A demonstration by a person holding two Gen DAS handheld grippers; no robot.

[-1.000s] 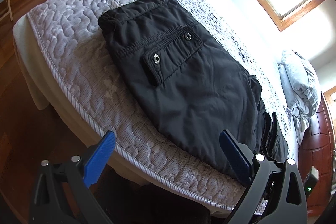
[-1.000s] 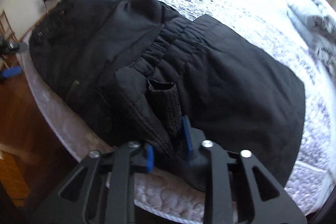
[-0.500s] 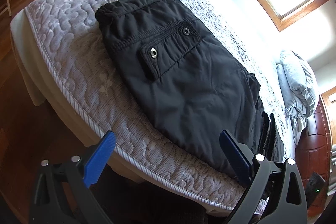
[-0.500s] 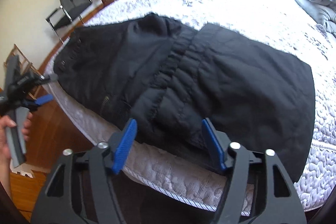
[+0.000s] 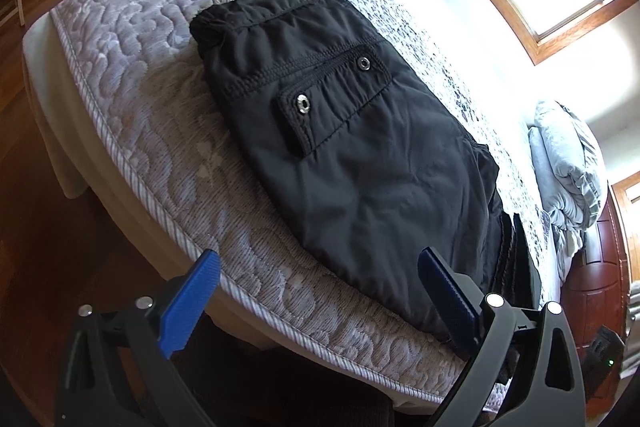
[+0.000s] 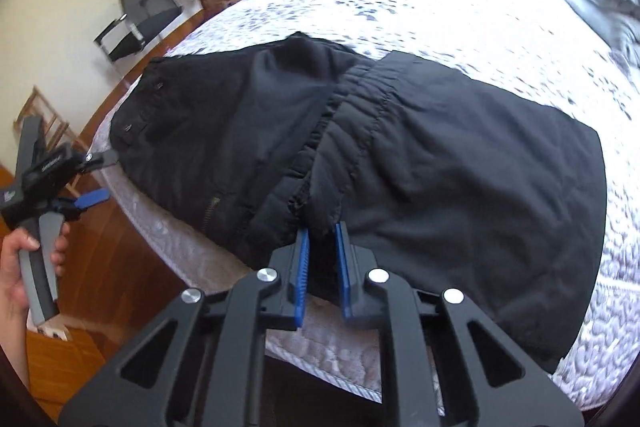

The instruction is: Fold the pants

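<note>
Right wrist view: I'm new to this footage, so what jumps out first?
Black pants lie folded on the quilted mattress, near its edge. The right gripper has just closed its jaws at the pants' near edge. At left, a hand holds the left gripper, jaws open, off the bed.

Black pants (image 5: pixel 352 147), grey-patterned quilted mattress (image 5: pixel 132 67)
</note>
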